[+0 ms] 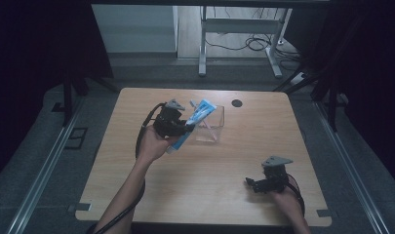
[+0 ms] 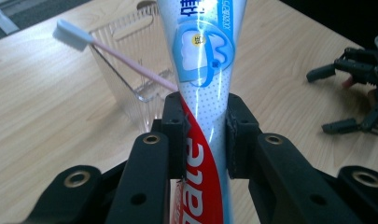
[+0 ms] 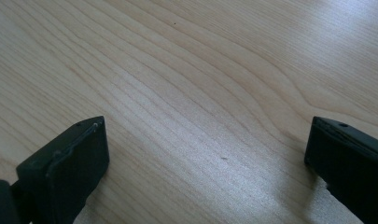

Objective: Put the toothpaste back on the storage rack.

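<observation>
My left gripper (image 1: 178, 127) (image 2: 205, 135) is shut on a toothpaste tube (image 1: 197, 116) (image 2: 203, 70), white and blue with red lettering. The tube is held tilted, its flat end reaching over a clear ribbed plastic holder (image 1: 213, 127) (image 2: 126, 100) on the table. A pink toothbrush (image 2: 126, 60) with a white head leans inside that holder. My right gripper (image 1: 251, 184) (image 3: 207, 154) sits low over the table near the front right, open, with bare wood between its jaws. It also appears far right in the left gripper view (image 2: 324, 99).
The light wooden table (image 1: 234, 161) has a small black round hole (image 1: 237, 103) behind the holder. Grey floor and metal rails surround the table; a desk frame with cables stands beyond the far edge.
</observation>
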`<state>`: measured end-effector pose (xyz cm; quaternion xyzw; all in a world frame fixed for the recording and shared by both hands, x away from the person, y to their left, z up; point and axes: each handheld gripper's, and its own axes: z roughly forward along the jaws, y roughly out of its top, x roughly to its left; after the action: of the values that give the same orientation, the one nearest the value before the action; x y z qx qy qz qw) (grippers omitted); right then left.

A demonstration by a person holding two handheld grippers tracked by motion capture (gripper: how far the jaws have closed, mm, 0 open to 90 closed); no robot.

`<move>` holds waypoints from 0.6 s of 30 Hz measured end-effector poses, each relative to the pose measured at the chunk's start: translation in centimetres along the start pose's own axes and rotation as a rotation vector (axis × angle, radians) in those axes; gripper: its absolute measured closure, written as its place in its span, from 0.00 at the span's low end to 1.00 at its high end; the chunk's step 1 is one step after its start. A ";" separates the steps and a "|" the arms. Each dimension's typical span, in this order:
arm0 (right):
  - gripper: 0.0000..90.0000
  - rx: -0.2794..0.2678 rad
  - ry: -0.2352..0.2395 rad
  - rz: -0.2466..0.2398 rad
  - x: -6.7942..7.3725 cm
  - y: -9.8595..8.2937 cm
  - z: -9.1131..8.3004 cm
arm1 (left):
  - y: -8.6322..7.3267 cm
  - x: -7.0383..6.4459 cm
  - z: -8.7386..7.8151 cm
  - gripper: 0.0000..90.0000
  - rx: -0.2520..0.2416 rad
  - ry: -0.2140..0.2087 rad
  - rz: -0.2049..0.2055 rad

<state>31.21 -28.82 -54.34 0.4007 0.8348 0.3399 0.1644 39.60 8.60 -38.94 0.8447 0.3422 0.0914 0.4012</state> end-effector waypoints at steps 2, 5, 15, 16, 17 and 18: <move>0.00 0.000 -0.001 -0.001 0.0 0.0 0.0 | 0.3 0.1 0.1 0.82 -0.010 -0.001 -0.004; 0.00 0.000 0.001 0.000 0.0 0.0 0.0 | 0.8 0.1 0.4 0.82 -0.020 -0.003 -0.004; 0.00 -0.001 0.002 0.001 0.0 0.0 0.0 | 2.5 0.6 1.3 0.82 -0.058 0.000 -0.010; 0.00 -0.002 0.002 0.001 0.0 0.0 0.0 | 2.7 0.6 1.4 0.82 -0.062 -0.001 -0.012; 0.00 -0.001 0.001 0.000 0.0 0.0 0.0 | 2.8 0.7 1.5 0.82 -0.067 -0.001 -0.012; 0.00 -0.002 0.001 0.001 0.0 0.0 0.0 | 3.0 0.7 1.5 0.82 -0.071 -0.002 -0.012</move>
<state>31.20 -28.83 -54.35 0.4007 0.8344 0.3408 0.1643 42.32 6.78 -37.82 0.8280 0.3435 0.1000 0.4318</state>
